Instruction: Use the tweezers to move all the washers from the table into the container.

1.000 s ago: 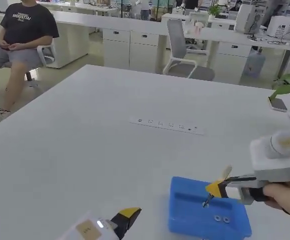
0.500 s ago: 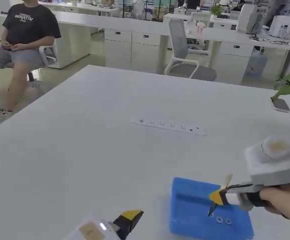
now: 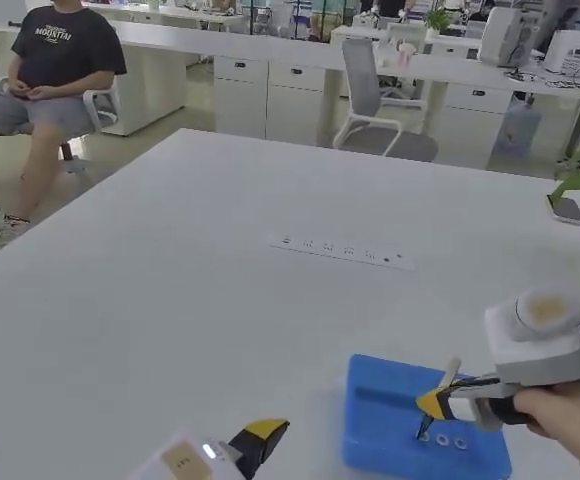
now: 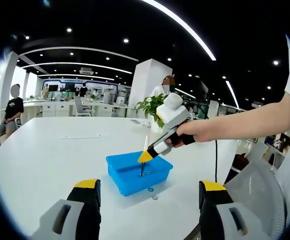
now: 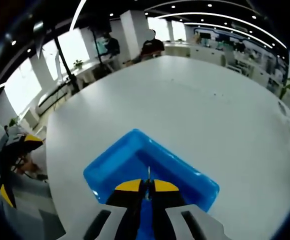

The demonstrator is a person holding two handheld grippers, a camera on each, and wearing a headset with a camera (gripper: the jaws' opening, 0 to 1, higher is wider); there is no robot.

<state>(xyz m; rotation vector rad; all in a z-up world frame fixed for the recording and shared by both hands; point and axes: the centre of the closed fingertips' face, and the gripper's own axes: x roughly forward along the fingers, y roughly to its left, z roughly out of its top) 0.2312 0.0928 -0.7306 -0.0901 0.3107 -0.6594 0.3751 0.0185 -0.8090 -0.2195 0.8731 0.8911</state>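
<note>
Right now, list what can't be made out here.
- Whether the thin metal tweezers in the right tool grip a washer: tips too small in head and right gripper views.
- Count of small metal washers in the blue plastic container: head view's bottom edge cuts its near side.
- Loose washers beside it on the white table: tiny, blurred in left gripper view.

Right gripper point(image 3: 432, 402) at lower right of the head view, held in the right hand point(image 3: 560, 415), jaws pressed together on the tweezers point(image 3: 424, 427), tips pointing down. Right forearm point(image 4: 250, 119) bare and extended. Left gripper point(image 4: 147, 187) low at the bottom edge, jaws spread wide, holding nothing.
</note>
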